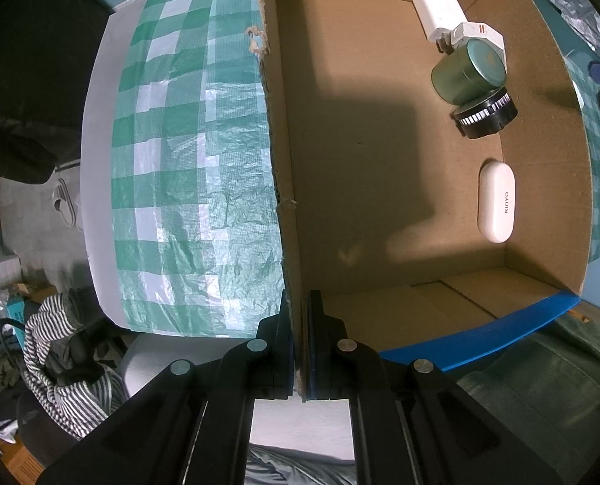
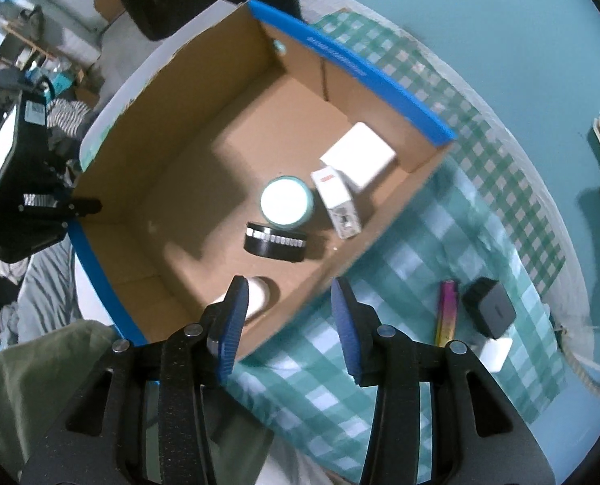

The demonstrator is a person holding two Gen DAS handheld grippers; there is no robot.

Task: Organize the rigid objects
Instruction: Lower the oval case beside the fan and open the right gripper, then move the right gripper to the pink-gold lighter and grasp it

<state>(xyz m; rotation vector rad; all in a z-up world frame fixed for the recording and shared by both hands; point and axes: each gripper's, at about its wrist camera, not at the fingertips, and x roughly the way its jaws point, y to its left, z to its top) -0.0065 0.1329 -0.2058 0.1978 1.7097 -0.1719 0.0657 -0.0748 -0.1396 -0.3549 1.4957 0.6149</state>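
Blue-padded fingers [image 2: 235, 323] of the right gripper [image 2: 290, 325] stood spread wide with nothing between them, poised above the near right wall of the cardboard box [image 2: 385, 234]. Straight ahead of that gripper, inside the box, lay a black ribbed disc [image 2: 275, 242], a green round tin [image 2: 286, 202] just beyond it, a small white carton [image 2: 338, 202] to the tin's right, and a flat white box [image 2: 358, 157] farther off. Partly hidden behind the left finger sat a white oval case [image 2: 255, 295]; the left wrist view showed it more fully as the white oval case [image 1: 496, 202], lying along the box wall.

Items not yet boxed lay to the right of the right gripper, outside the box, on the checked cloth [image 2: 381, 303]: an iridescent stick [image 2: 445, 311], its long axis running roughly parallel to the fingers' forward direction; a black cube [image 2: 490, 309] just beside it; and a small white block [image 2: 496, 353] nearer the camera.

Pads of the left gripper [image 1: 300, 347] were pressed together on the box's side wall [image 1: 284, 161], pinching the cardboard at its near end and apparently steadying it. By judgement, the right gripper was the free and nearer one for the loose items, and reaching them would call for a swing rightward; taking the stick across its narrow width would suit the present finger alignment.
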